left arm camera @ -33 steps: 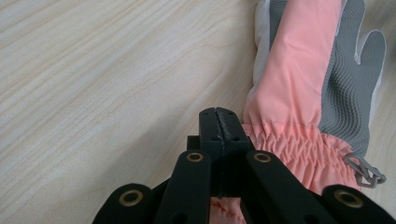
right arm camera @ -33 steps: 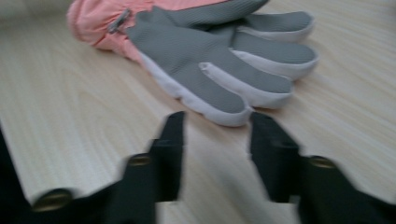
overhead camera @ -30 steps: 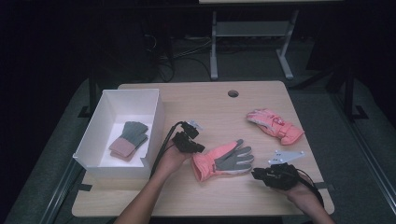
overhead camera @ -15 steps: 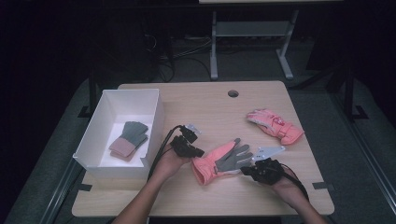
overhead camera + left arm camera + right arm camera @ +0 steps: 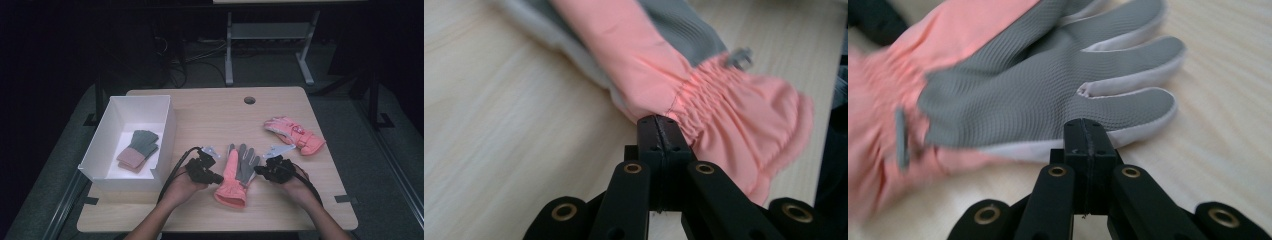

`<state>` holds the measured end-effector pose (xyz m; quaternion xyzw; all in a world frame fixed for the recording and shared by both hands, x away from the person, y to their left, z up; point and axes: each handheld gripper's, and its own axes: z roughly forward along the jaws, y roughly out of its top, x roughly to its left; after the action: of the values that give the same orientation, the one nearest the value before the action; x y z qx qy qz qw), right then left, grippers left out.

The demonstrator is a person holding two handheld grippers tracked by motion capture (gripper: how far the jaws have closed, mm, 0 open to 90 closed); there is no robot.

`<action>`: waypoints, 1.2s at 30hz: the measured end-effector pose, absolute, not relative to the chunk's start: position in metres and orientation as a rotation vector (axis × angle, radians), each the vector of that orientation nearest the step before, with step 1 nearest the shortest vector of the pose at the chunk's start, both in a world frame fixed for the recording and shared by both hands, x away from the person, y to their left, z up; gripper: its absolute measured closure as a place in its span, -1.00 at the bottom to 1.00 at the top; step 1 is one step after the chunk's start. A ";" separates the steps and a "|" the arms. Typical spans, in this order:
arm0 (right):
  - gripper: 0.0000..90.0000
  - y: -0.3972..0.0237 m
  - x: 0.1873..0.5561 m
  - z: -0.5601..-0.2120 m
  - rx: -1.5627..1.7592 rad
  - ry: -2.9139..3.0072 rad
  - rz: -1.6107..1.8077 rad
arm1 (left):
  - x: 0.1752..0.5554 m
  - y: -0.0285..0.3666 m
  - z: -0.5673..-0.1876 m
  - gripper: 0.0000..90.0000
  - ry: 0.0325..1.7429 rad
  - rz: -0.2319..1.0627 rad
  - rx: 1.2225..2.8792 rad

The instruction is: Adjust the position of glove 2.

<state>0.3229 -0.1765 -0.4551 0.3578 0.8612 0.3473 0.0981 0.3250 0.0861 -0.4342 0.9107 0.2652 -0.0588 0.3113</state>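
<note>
The person's forearms are coming in low over the near edge of the light wooden desk (image 5: 200, 107), both hands lying close to its surface and angling inward toward each other. The left tongs (image 5: 218, 177) are pointing across at the gathered wrist of the pink fabric glove with a grey textured palm (image 5: 236, 172), jaws pressed fully together with their tip right at the elastic cuff edge; whether any cloth is pinched between them cannot be told. The right tongs (image 5: 258, 170) are lying level on the opposite side, likewise shut tight, the tip sitting against the outer edge of the glove's little finger. The glove is lying flat, palm up, directly between the two tongs.
</note>
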 end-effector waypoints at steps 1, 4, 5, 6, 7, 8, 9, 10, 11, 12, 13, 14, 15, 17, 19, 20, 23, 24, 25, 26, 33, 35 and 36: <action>1.00 -0.176 0.326 -0.456 1.075 2.546 1.035 | 0.323 0.083 -0.435 1.00 0.691 -0.164 2.404; 1.00 -0.172 0.336 -0.457 1.084 2.542 1.014 | 0.317 0.071 -0.437 1.00 0.635 -0.187 2.416; 1.00 -0.172 0.336 -0.457 1.084 2.542 1.014 | 0.317 0.071 -0.437 1.00 0.635 -0.187 2.416; 1.00 -0.169 0.340 -0.457 1.085 2.542 1.004 | 0.314 0.066 -0.438 1.00 0.609 -0.194 2.421; 1.00 -0.169 0.340 -0.457 1.085 2.542 1.004 | 0.314 0.066 -0.438 1.00 0.609 -0.194 2.421; 1.00 -0.168 0.342 -0.457 1.081 2.537 1.013 | 0.312 0.063 -0.438 1.00 0.600 -0.197 2.421; 1.00 -0.166 0.343 -0.458 1.085 2.544 1.008 | 0.311 0.061 -0.438 1.00 0.586 -0.201 2.421; 1.00 -0.165 0.344 -0.459 1.085 2.546 1.004 | 0.309 0.058 -0.439 1.00 0.579 -0.210 2.420; 1.00 -0.163 0.345 -0.460 1.082 2.550 0.998 | 0.308 0.056 -0.440 1.00 0.570 -0.216 2.425; 1.00 -0.159 0.346 -0.459 1.072 2.552 1.005 | 0.306 0.052 -0.441 1.00 0.553 -0.217 2.424; 1.00 -0.159 0.346 -0.459 1.072 2.552 1.005 | 0.306 0.052 -0.441 1.00 0.553 -0.217 2.424; 1.00 -0.157 0.347 -0.459 1.064 2.555 1.006 | 0.306 0.050 -0.442 1.00 0.546 -0.220 2.429; 1.00 -0.155 0.347 -0.459 1.054 2.559 1.007 | 0.305 0.048 -0.442 1.00 0.546 -0.222 2.428; 1.00 -0.152 0.348 -0.459 1.048 2.563 1.005 | 0.304 0.047 -0.443 1.00 0.538 -0.222 2.434; 1.00 -0.152 0.347 -0.459 1.039 2.571 0.998 | 0.304 0.048 -0.443 1.00 0.542 -0.222 2.430; 1.00 -0.153 0.347 -0.459 1.042 2.566 1.010 | 0.305 0.049 -0.442 1.00 0.539 -0.214 2.436; 1.00 -0.158 0.347 -0.456 1.054 2.552 1.033 | 0.304 0.056 -0.438 1.00 0.552 -0.201 2.421; 0.98 -0.162 0.347 -0.453 1.060 2.544 1.050 | 0.303 0.065 -0.436 0.99 0.563 -0.176 2.411; 0.94 -0.164 0.347 -0.452 1.064 2.542 1.062 | 0.303 0.071 -0.435 0.96 0.572 -0.163 2.404; 0.90 -0.166 0.347 -0.450 1.066 2.548 1.070 | 0.303 0.071 -0.435 0.89 0.572 -0.163 2.404; 0.58 -0.179 0.345 -0.443 1.070 2.559 1.106 | 0.292 0.111 -0.434 0.38 0.624 -0.074 2.352; 0.42 -0.185 0.344 -0.442 1.068 2.571 1.127 | 0.288 0.119 -0.435 0.10 0.639 -0.048 2.334; 0.36 -0.188 0.343 -0.441 1.072 2.564 1.128 | 0.287 0.122 -0.436 0.10 0.640 -0.035 2.334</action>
<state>0.3430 -0.1878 -0.4414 0.3565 0.8527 0.3752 0.0710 0.2868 0.1216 -0.4356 0.9022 0.2475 -0.0137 0.3529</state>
